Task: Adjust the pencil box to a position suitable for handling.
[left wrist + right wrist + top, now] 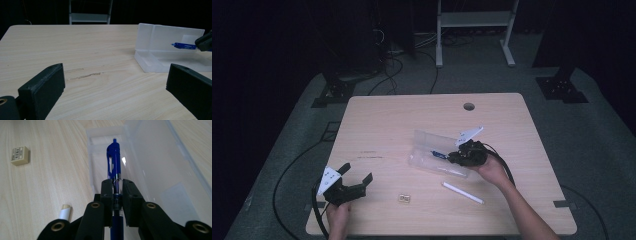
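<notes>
A blue pen (114,162) is clamped between the black jaws of my right gripper (116,185), which is shut on it. The pen's clip end reaches over the tray of an open clear plastic box (155,170). From above, my right gripper (453,156) hovers at that box (429,141) right of the table's middle, the pen (438,154) pointing left. In the left gripper view the pen (183,45) hangs in front of the box's raised lid (175,35). My left gripper (358,178) rests near the front left corner, jaws wide apart and empty.
A white stick-like pen (463,192) lies on the wooden table (377,125) just in front of the box. A small tan eraser (404,198) sits near the front edge. A round cable hole (469,106) is at the table's far side.
</notes>
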Demonstrator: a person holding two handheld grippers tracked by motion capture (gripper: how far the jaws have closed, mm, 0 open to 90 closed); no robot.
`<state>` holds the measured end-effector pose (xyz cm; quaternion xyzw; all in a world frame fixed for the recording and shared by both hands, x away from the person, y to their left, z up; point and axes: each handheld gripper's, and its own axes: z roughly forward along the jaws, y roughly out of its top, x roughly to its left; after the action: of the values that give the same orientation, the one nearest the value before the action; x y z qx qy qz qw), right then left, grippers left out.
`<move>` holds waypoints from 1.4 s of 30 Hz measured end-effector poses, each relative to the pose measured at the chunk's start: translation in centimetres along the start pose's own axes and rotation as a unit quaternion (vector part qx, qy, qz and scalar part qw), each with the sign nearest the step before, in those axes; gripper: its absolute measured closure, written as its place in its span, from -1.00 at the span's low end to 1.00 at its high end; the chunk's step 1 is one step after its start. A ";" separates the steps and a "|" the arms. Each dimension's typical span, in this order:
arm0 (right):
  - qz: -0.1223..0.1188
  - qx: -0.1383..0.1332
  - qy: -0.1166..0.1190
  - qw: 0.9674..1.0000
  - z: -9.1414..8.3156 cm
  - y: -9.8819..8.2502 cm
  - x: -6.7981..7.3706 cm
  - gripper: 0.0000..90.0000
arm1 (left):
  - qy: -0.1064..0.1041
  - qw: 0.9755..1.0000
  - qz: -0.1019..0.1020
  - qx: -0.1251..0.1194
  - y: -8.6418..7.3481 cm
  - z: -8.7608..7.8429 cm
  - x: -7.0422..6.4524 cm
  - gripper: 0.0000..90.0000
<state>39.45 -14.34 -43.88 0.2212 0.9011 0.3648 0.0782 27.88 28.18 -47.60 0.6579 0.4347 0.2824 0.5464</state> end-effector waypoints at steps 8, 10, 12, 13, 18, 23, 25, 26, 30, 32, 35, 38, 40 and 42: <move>0.003 0.009 -0.001 1.000 0.9 0.4 -0.3 0.76 | 0.000 1.000 0.002 0.002 0.0 0.0 0.0 -0.98; 0.004 0.011 -0.002 1.000 1.1 0.5 -0.4 0.76 | 0.000 1.000 0.001 0.001 0.0 0.0 0.0 -0.98; 0.007 0.014 0.000 1.000 1.4 0.6 -0.6 0.76 | 0.001 1.000 0.000 0.000 0.0 0.0 0.0 -0.98; 0.007 0.016 -0.001 1.000 1.5 0.6 -0.6 0.76 | 0.001 1.000 -0.001 0.000 0.0 0.0 0.0 -0.98; 0.006 0.025 -0.001 1.000 2.1 0.6 -0.8 0.76 | 0.002 1.000 -0.001 -0.001 0.0 -0.1 0.1 -0.98; 0.006 0.033 -0.001 0.999 2.5 0.7 -0.9 0.75 | 0.001 1.000 0.001 -0.001 0.0 -0.1 0.0 -0.98; 0.007 0.034 0.000 0.999 2.7 0.7 -0.9 0.75 | 0.001 1.000 0.001 0.000 0.0 -0.1 0.0 -0.98; 0.007 0.036 0.000 0.999 2.9 0.7 -0.9 0.75 | 0.001 1.000 0.000 0.000 0.0 -0.1 0.0 -0.98; 0.014 0.041 0.003 0.999 3.3 0.5 -1.0 0.75 | 0.001 1.000 0.001 -0.001 0.0 -0.1 0.1 -0.98; 0.013 0.044 0.003 0.999 3.5 0.5 -1.1 0.75 | 0.001 1.000 0.000 -0.001 0.0 -0.1 0.1 -0.98; 0.016 0.045 0.004 0.999 3.7 0.4 -1.1 0.75 | 0.001 1.000 0.000 -0.001 0.0 -0.1 0.1 -0.98; 0.017 0.048 0.005 0.999 3.9 0.3 -1.2 0.75 | 0.001 1.000 0.001 -0.001 0.0 -0.1 0.1 -0.98; 0.018 0.049 0.005 0.999 4.0 0.3 -1.2 0.75 | 0.001 1.000 0.001 -0.001 0.0 -0.1 0.1 -0.98; 0.019 0.049 0.005 0.999 4.0 0.3 -1.2 0.74 | 0.001 1.000 0.001 0.000 0.0 -0.1 0.1 -0.98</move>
<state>41.81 -12.25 -46.58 0.2398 0.9138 0.3228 0.0563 27.81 28.30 -47.54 0.6577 0.4349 0.2837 0.5458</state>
